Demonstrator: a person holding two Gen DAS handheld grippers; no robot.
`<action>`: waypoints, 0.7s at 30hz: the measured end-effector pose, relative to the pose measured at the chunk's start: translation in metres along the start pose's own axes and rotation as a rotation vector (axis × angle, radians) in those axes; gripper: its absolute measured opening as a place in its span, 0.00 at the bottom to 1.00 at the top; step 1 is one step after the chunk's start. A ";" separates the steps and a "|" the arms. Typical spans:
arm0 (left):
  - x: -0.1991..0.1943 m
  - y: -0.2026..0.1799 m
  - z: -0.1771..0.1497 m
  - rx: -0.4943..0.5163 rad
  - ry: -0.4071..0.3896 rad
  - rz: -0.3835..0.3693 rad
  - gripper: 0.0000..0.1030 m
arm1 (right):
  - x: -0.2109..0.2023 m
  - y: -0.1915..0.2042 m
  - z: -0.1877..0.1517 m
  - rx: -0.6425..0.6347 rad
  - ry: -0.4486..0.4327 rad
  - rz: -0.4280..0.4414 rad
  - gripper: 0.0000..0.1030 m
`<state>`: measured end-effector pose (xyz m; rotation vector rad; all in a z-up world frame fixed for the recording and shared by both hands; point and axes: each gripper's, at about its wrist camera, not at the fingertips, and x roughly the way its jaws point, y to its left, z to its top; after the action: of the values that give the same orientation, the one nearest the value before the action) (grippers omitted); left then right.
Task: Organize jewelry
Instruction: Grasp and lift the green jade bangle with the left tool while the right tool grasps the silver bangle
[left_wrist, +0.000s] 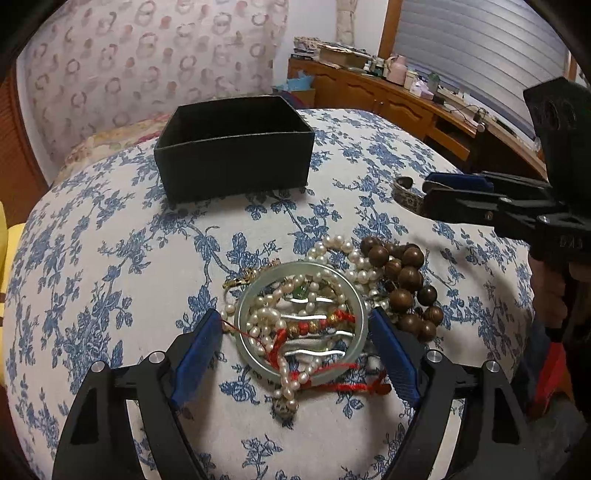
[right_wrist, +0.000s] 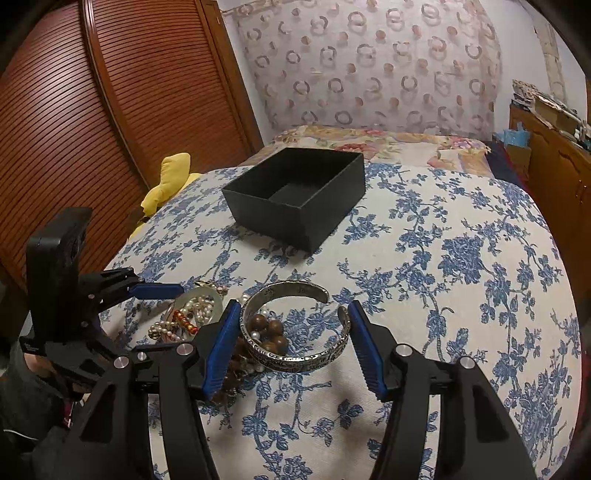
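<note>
The bed (left_wrist: 110, 229) carries the empty black box (right_wrist: 295, 195). Nearer than it, the left gripper (left_wrist: 295, 350) spreads its fingers around the glass bangle (left_wrist: 255, 354) atop tangled pearls (likely to drag along); the right gripper (right_wrist: 291, 343) brackets the silver cuff (right_wrist: 295, 360), fingers spread.

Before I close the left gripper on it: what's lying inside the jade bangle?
Inside the bangle: pearl strands, a red cord bracelet with gold beads, silvery wavy bars, and a green bead. Whatever lies beneath that tangle is covered. Left gripper straddles it, open.
</note>
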<state>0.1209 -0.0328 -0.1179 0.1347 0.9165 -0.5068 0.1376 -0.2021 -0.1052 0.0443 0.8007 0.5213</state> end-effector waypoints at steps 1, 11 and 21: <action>-0.001 0.000 0.000 0.001 -0.005 -0.004 0.68 | -0.001 -0.001 0.000 0.001 -0.001 -0.001 0.60; -0.028 0.008 0.001 0.007 -0.054 -0.004 0.67 | 0.000 -0.001 -0.003 0.006 0.000 0.001 0.60; -0.082 0.017 0.026 -0.001 -0.173 0.002 0.67 | 0.001 0.008 0.002 -0.009 -0.009 0.004 0.60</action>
<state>0.1066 0.0029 -0.0393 0.0892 0.7471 -0.5081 0.1359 -0.1946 -0.1023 0.0396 0.7896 0.5279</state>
